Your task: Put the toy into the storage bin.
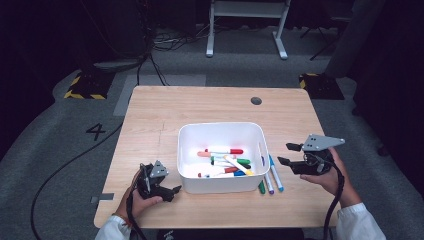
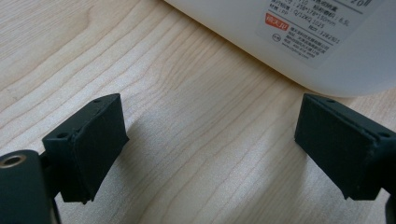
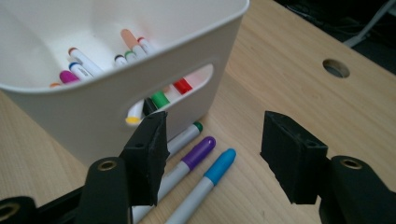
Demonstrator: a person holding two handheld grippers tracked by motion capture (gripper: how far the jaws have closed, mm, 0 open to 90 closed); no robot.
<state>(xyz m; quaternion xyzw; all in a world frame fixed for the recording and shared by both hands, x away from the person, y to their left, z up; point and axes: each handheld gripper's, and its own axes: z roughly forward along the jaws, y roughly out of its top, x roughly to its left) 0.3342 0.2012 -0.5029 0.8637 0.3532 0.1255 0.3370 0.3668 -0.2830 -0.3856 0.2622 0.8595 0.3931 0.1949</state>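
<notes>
A white plastic bin sits mid-table and holds several coloured markers. Three markers lie on the wood just right of it: green-capped, purple-capped and blue-capped. In the right gripper view the bin wall is at left, with the purple cap and blue cap between the jaws. My right gripper is open, held above the table right of those three markers. My left gripper is open near the bin's front left corner, resting low over bare wood.
The wooden table has a round cable hole at the back right. Beyond the table lie grey carpet, cables and a white frame's legs. A "4" is marked on the floor at left.
</notes>
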